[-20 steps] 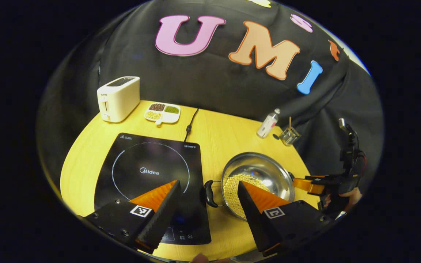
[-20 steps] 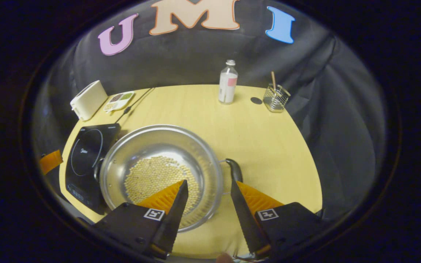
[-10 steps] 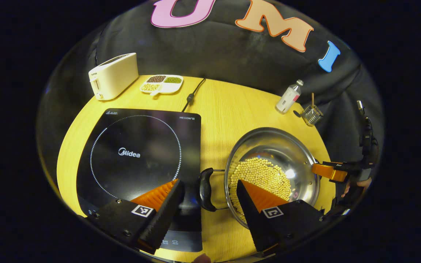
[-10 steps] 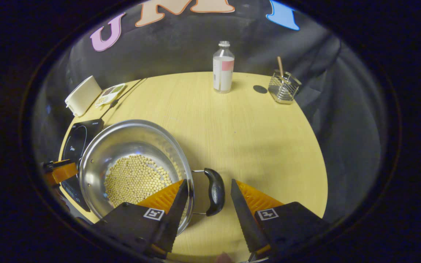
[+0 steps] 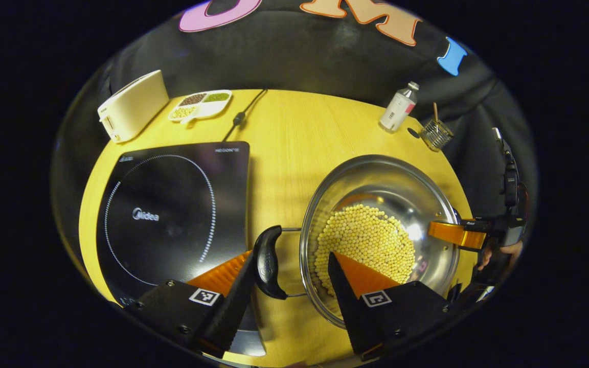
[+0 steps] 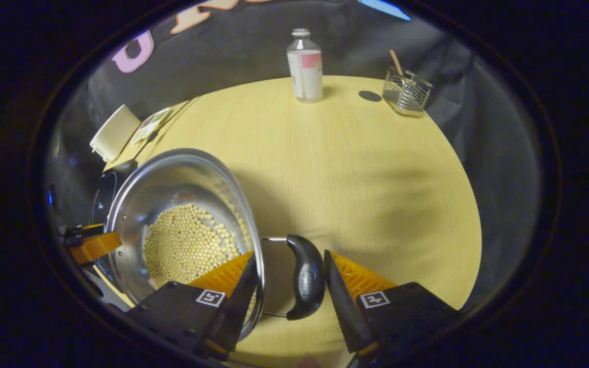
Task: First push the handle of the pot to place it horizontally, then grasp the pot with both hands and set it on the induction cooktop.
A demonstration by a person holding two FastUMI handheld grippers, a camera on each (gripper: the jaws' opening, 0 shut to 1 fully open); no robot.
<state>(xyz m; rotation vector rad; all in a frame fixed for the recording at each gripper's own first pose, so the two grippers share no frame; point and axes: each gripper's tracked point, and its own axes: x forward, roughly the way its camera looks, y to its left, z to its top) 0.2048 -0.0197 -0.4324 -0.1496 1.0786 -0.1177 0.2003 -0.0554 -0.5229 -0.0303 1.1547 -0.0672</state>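
Note:
A steel pot (image 5: 382,176) holding pale beans stands on the yellow table, right of the black induction cooktop (image 5: 172,204). My left gripper (image 5: 289,258) is open. The pot's black left handle (image 5: 268,263) lies between its fingers, close to the left finger, and the right finger reaches over the rim above the beans. My right gripper (image 6: 289,258) is open around the pot's right handle (image 6: 304,278) and the rim (image 6: 259,266), its left finger inside the pot (image 6: 172,168). Each view shows the other gripper at the pot's far side: the right gripper (image 5: 458,235), the left gripper (image 6: 90,245).
A white toaster (image 5: 133,105), a divided dish of grains (image 5: 200,104) and the cooktop's cable (image 5: 238,120) sit at the back left. A bottle (image 6: 304,66) and a wire holder (image 6: 407,92) stand at the back right. The cooktop (image 6: 103,197) lies beyond the pot.
Both grippers have come forward and down to the pot, so each handle now lies between a pair of fingers. The jaws stay as wide as before. The pot has not shifted on the table.

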